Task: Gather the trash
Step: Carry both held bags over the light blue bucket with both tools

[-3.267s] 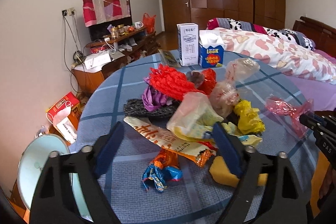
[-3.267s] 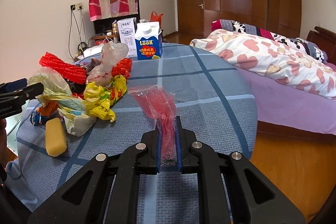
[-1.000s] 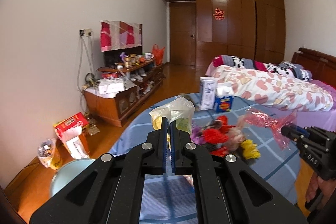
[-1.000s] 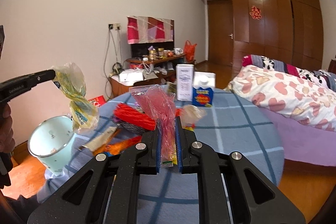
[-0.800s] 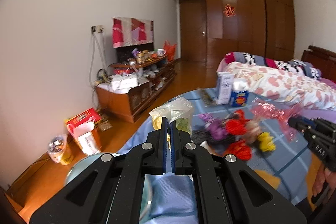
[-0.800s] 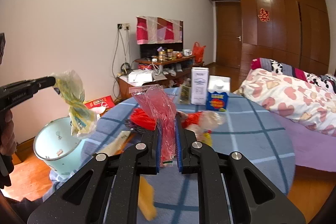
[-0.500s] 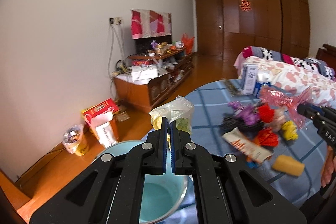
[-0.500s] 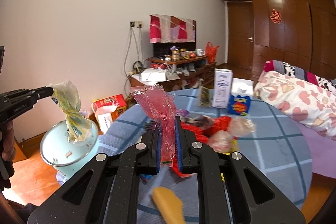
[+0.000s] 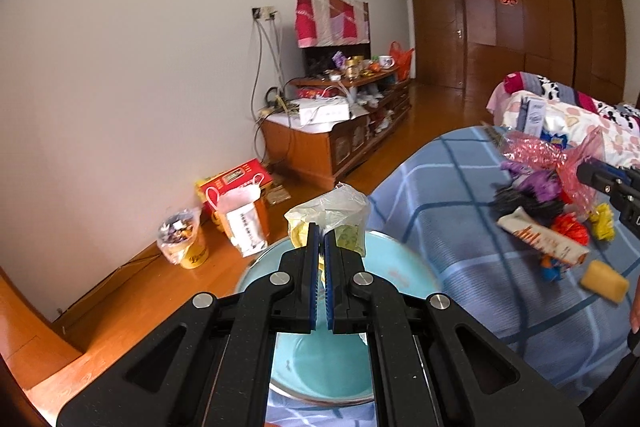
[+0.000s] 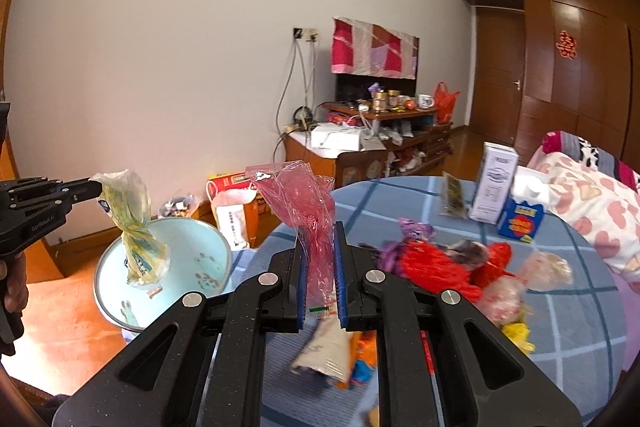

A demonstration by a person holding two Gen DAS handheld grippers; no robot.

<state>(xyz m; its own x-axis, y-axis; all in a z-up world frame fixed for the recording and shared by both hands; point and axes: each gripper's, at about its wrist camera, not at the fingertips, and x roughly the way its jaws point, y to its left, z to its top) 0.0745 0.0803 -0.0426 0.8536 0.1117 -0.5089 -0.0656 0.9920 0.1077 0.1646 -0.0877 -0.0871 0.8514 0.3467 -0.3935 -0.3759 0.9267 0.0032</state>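
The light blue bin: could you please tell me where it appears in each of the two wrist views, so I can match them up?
Left wrist view: the light blue bin sits bottom centre, directly behind and below the left gripper, partly hidden by it.
Right wrist view: the bin is lower left, beside the table edge, under the yellowish bag.
Shared landmark: the red box on the floor by the wall.

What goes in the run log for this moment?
left hand-held gripper: shut on yellowish bag, over blue bin | right hand-held gripper: shut on red wrapper
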